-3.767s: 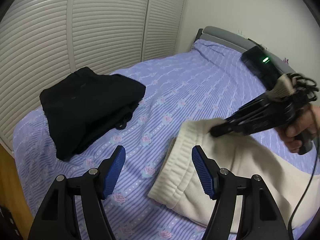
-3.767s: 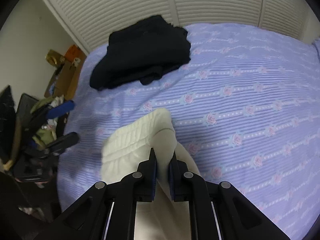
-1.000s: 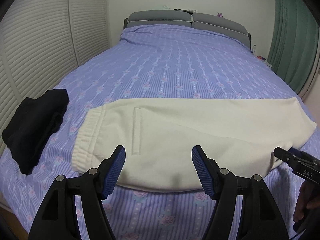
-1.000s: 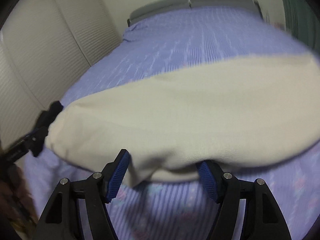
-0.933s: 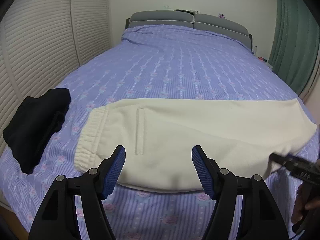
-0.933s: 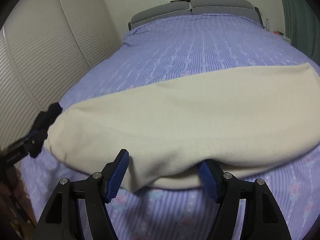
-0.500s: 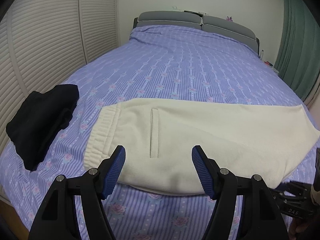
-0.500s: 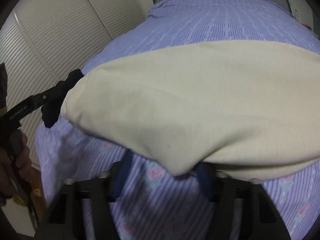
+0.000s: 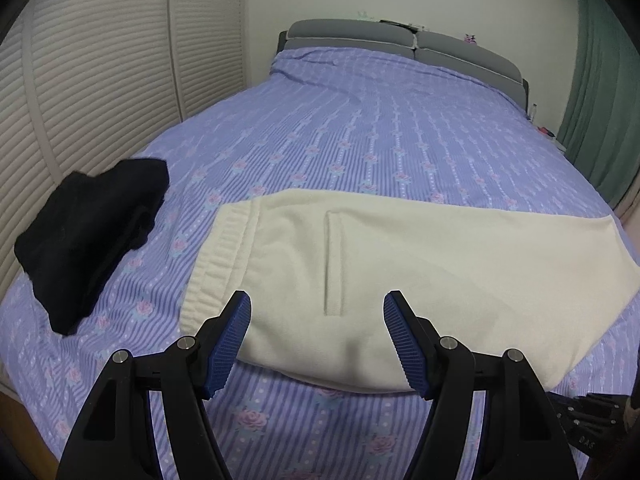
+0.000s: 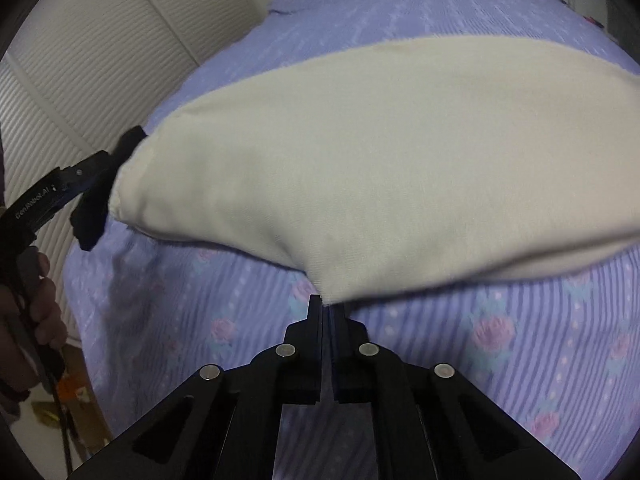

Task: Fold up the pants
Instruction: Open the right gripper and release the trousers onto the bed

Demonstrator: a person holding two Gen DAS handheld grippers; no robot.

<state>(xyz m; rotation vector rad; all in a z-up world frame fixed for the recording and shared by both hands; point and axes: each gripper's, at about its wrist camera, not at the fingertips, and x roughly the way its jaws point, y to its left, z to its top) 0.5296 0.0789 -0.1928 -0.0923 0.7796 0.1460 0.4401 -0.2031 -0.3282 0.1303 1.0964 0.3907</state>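
Cream pants (image 9: 420,272) lie flat across the near bed (image 9: 360,132), already halved lengthwise. Right gripper (image 10: 326,312) has its fingers pinched on the hem corner, likely to carry it toward the waistband; left gripper (image 9: 318,336) hovers wide and empty over the waist end, probably ready to pin it.

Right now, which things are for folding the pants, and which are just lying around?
For the job:
cream pants
left gripper, open
right gripper, shut at the pants' corner

Just lying about:
black clothes
headboard
green curtain
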